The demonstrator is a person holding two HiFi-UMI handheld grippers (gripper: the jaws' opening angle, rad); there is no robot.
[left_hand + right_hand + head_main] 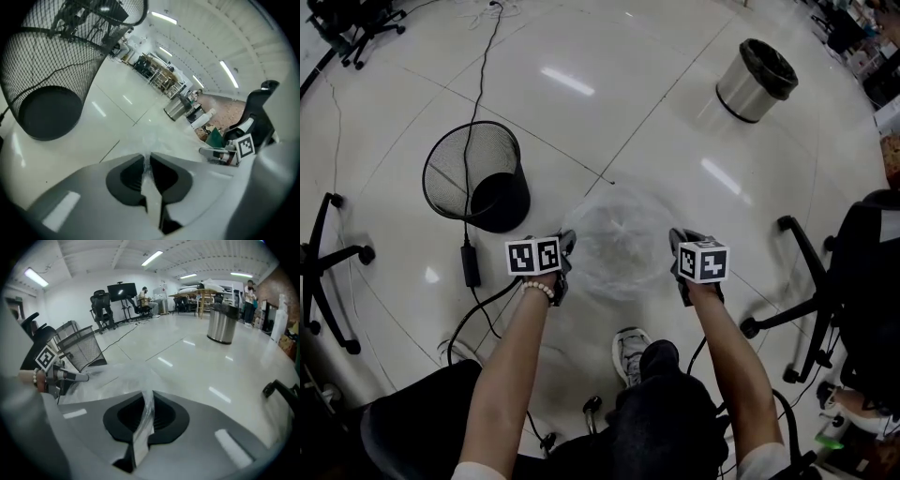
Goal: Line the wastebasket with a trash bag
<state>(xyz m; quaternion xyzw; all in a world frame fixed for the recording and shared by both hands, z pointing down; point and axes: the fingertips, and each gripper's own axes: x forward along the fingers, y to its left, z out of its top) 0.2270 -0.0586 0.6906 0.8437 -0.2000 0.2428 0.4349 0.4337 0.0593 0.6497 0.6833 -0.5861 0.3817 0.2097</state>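
A clear thin trash bag (621,239) hangs spread between my two grippers above the floor. My left gripper (565,251) is shut on the bag's left edge, and the film (149,165) shows pinched between its jaws. On the other side my right gripper (677,246) is shut on the right edge, with a strip of the bag (146,413) caught between its jaws. The black mesh wastebasket (476,176) stands on the floor to the left of the bag, empty and unlined, and it fills the upper left of the left gripper view as the wastebasket (56,70).
A black cable (471,202) runs over the wastebasket to a power brick (470,264). A steel bin (756,81) with a black liner stands far right. Office chair bases sit at left (328,272) and right (811,291). My shoe (629,352) is just below the bag.
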